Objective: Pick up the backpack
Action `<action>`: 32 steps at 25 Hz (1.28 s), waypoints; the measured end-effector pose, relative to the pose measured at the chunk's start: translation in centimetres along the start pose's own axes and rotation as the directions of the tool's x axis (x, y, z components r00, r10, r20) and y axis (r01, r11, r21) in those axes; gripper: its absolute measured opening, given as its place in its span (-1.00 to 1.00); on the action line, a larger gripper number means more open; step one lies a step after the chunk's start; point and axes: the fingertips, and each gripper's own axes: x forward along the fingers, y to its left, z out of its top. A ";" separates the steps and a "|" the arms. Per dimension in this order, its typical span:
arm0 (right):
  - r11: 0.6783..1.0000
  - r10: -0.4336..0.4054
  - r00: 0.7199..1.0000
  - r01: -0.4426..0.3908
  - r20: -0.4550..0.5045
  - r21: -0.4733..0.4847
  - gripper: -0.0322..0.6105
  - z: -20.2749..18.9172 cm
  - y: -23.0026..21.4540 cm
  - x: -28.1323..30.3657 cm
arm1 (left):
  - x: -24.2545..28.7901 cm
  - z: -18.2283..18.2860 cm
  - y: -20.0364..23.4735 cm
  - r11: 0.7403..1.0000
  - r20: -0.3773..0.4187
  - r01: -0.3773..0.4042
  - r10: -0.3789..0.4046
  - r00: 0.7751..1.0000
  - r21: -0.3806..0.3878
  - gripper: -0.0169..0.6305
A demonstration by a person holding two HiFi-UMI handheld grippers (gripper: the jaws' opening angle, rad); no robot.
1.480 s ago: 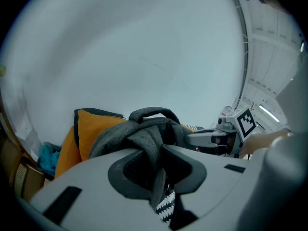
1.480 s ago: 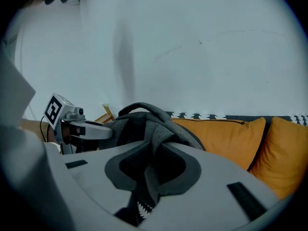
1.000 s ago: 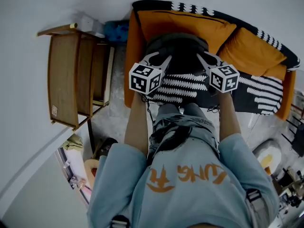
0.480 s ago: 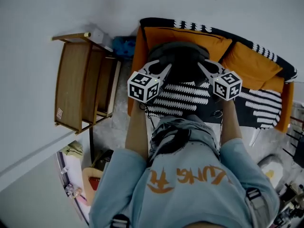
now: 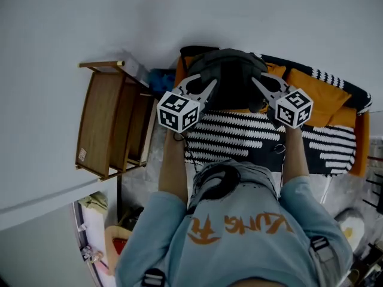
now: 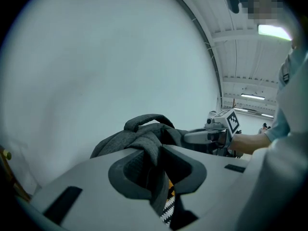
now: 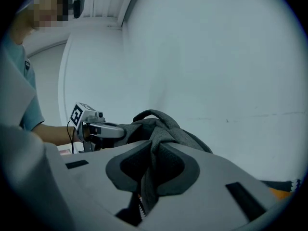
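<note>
A dark grey backpack (image 5: 230, 76) hangs in the air above the orange sofa (image 5: 317, 82), held from both sides. My left gripper (image 5: 206, 88) is shut on a fold of its fabric at the left side; in the left gripper view the grey cloth (image 6: 149, 153) is pinched between the jaws. My right gripper (image 5: 258, 87) is shut on the fabric at the right side, the cloth (image 7: 156, 148) squeezed between its jaws. The carry handle (image 6: 144, 121) stands up on top. Each gripper view shows the other gripper (image 6: 219, 129) (image 7: 89, 121) across the bag.
A black-and-white patterned throw (image 5: 239, 133) covers the sofa seat below the bag. A wooden side table (image 5: 111, 121) stands left of the sofa by the white wall (image 5: 119, 17). The person's body fills the lower head view. Clutter lies on the floor at bottom left.
Both grippers have risen together with the backpack, lifting it off the sofa seat and up toward the wall. The patterned throw beneath it is now uncovered.
</note>
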 end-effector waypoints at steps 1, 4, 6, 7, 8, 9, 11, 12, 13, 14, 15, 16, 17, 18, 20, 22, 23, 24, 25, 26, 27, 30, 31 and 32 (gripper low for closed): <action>1.000 0.003 1.000 -0.003 0.015 -0.010 -0.80 0.8 0.2 -0.3 | -0.2 0.8 -0.2 1.000 0.014 0.000 0.000 1.000 0.009 -0.69; 0.999 0.023 0.997 -0.021 0.072 -0.024 -0.80 3.2 1.0 -1.2 | -1.2 3.3 -1.0 0.999 0.061 0.002 -0.005 0.998 0.041 -0.69; 0.999 0.034 0.994 -0.030 0.104 -0.043 -0.80 4.8 1.4 -1.9 | -1.5 4.8 -1.4 0.998 0.085 0.006 -0.011 0.996 0.062 -0.69; 0.998 0.039 0.992 -0.033 0.117 -0.056 -0.79 5.6 1.6 -2.1 | -1.6 5.5 -1.6 0.998 0.096 0.007 -0.013 0.995 0.070 -0.69; 0.997 0.044 0.991 -0.035 0.128 -0.068 -0.79 6.3 1.7 -2.4 | -1.8 6.2 -1.7 0.997 0.107 0.007 -0.016 0.994 0.077 -0.69; 0.996 0.049 0.989 -0.039 0.140 -0.077 -0.79 6.9 1.8 -2.6 | -1.9 6.8 -1.9 0.996 0.119 0.008 -0.019 0.993 0.085 -0.69; 0.995 0.061 0.984 -0.047 0.166 -0.084 -0.80 8.0 1.9 -3.2 | -2.0 8.1 -2.5 0.994 0.140 0.010 -0.025 0.990 0.107 -0.69; 0.995 0.067 0.981 -0.052 0.179 -0.086 -0.79 8.5 1.8 -3.6 | -2.0 8.7 -2.7 0.993 0.148 0.010 -0.028 0.989 0.121 -0.69; 0.994 0.073 0.979 -0.057 0.191 -0.089 -0.79 9.0 1.8 -3.9 | -2.0 9.2 -3.0 0.991 0.155 0.010 -0.031 0.987 0.135 -0.69; 0.994 0.077 0.977 -0.059 0.199 -0.094 -0.79 9.4 1.7 -4.3 | -1.9 9.7 -3.3 0.989 0.161 0.010 -0.034 0.986 0.148 -0.69; 0.993 0.079 0.975 -0.060 0.205 -0.099 -0.79 9.7 1.8 -4.6 | -1.9 10.1 -3.5 0.988 0.166 0.011 -0.037 0.985 0.156 -0.69; 0.993 0.079 0.975 -0.058 0.209 -0.105 -0.79 10.0 1.8 -4.8 | -1.9 10.3 -3.6 0.987 0.171 0.013 -0.041 0.984 0.159 -0.69; 0.993 0.077 0.975 -0.054 0.211 -0.109 -0.79 10.2 2.0 -5.0 | -1.9 10.4 -3.7 0.988 0.174 0.017 -0.044 0.984 0.156 -0.69; 0.992 0.074 0.974 -0.050 0.212 -0.114 -0.79 10.4 2.2 -5.1 | -1.9 10.5 -3.7 0.988 0.175 0.020 -0.047 0.983 0.151 -0.69; 0.992 0.074 0.972 -0.049 0.221 -0.118 -0.79 10.8 2.5 -5.2 | -2.1 10.7 -3.7 0.989 0.179 0.024 -0.050 0.983 0.144 -0.69; 0.992 0.080 0.969 -0.054 0.234 -0.117 -0.79 11.1 2.4 -5.4 | -2.0 11.0 -3.8 0.989 0.184 0.028 -0.055 0.981 0.145 -0.69; 0.992 0.082 0.968 -0.055 0.238 -0.117 -0.79 11.2 2.3 -5.5 | -1.9 11.1 -3.9 0.989 0.186 0.029 -0.057 0.981 0.147 -0.69; 0.991 0.082 0.967 -0.054 0.241 -0.119 -0.79 11.2 2.2 -5.6 | -1.8 11.1 -4.0 0.988 0.186 0.030 -0.058 0.981 0.149 -0.69; 0.991 0.081 0.967 -0.053 0.243 -0.122 -0.80 11.2 2.1 -5.8 | -1.7 11.2 -4.1 0.988 0.186 0.032 -0.061 0.981 0.151 -0.69; 0.991 0.080 0.966 -0.051 0.244 -0.123 -0.80 11.1 2.1 -5.9 | -1.7 11.2 -4.2 0.988 0.188 0.036 -0.064 0.980 0.152 -0.69; 0.991 0.079 0.966 -0.050 0.244 -0.125 -0.80 11.0 2.1 -6.0 | -1.7 11.2 -4.4 0.988 0.189 0.039 -0.068 0.980 0.152 -0.69; 0.990 0.082 0.965 -0.051 0.247 -0.128 -0.80 10.8 2.2 -6.1 | -1.8 11.1 -4.5 0.987 0.190 0.047 -0.075 0.979 0.151 -0.69; 0.991 0.083 0.965 -0.052 0.249 -0.127 -0.80 10.7 2.2 -6.1 | -1.7 11.0 -4.5 0.987 0.189 0.048 -0.077 0.979 0.151 -0.69; 0.991 0.080 0.965 -0.050 0.249 -0.122 -0.80 10.7 2.1 -6.1 | -1.7 11.0 -4.5 0.987 0.187 0.049 -0.078 0.979 0.152 -0.69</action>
